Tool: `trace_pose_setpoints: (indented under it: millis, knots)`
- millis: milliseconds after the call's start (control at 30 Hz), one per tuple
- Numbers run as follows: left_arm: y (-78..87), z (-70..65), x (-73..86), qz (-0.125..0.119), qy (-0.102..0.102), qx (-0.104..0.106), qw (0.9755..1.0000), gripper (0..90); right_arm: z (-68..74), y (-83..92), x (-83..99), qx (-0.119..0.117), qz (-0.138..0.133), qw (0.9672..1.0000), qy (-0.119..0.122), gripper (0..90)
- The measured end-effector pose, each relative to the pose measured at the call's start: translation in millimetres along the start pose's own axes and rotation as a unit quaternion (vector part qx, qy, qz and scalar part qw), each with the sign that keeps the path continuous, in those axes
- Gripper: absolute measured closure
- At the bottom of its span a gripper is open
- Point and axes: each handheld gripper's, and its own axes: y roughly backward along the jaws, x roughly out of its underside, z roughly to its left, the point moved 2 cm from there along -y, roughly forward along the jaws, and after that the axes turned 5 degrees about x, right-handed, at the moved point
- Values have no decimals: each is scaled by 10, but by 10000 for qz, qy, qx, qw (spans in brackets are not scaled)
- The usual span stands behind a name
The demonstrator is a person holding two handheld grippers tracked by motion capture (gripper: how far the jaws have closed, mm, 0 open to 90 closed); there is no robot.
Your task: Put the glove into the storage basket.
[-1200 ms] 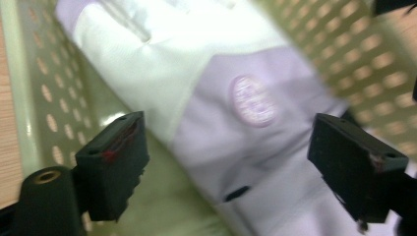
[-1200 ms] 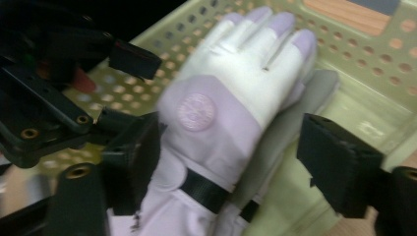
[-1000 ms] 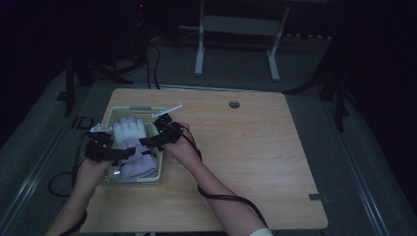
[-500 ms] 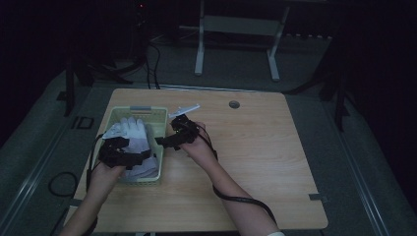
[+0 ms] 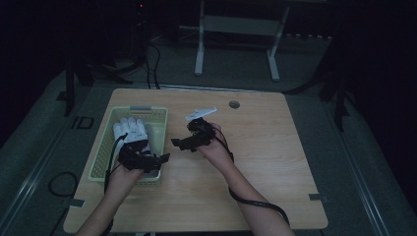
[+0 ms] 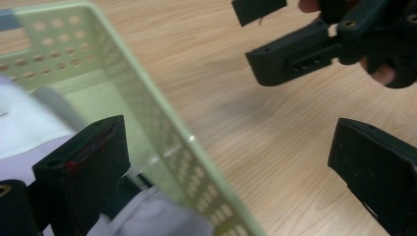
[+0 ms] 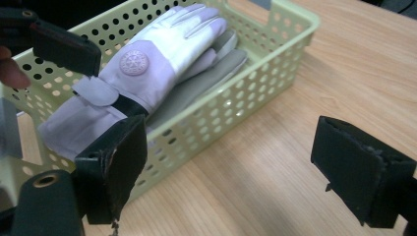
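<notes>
Both my grippers gape wide and empty: left gripper (image 5: 160, 158) straddles the green basket (image 5: 101, 157) wall beside the white gloves (image 7: 162, 64); right gripper (image 5: 178, 143) hovers just beside the basket.

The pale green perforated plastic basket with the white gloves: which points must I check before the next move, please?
1. White gloves lie inside the pale green perforated plastic basket: ok.
2. Left gripper open, its jaws on either side of the basket's wall: ok.
3. Right gripper open and holding nothing: ok.
4. Basket standing flat on the wooden table: ok.
5. Small white flat piece on the table apart from both grippers: ok.
6. Whether a left jaw touches a glove: cannot tell.
</notes>
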Motion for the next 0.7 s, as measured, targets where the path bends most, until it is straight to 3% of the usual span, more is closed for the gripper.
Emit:
trace_pose_setpoints:
  millis: [200, 233, 333, 567, 700]
  knots:
    - [-132, -193, 13, 67, -144, 247, 9996, 22, -142, 114, 131, 125, -40, 9999, -5, 138]
    - [-161, -254, 16, 85, -157, 406, 9990, 22, -164, 131, 156, 136, -28, 9999, -22, 139]
    - [-176, -290, 21, 114, -189, 442, 9988, 22, -226, 172, 237, 153, -15, 9999, -64, 140]
    - [-241, -513, 33, 196, -508, 554, 9970, 22, -330, 207, 429, 239, 79, 9996, -96, 140]
    - [-285, -612, 31, 169, -554, 705, 9958, 22, -371, 229, 539, 240, 98, 9996, -103, 140]
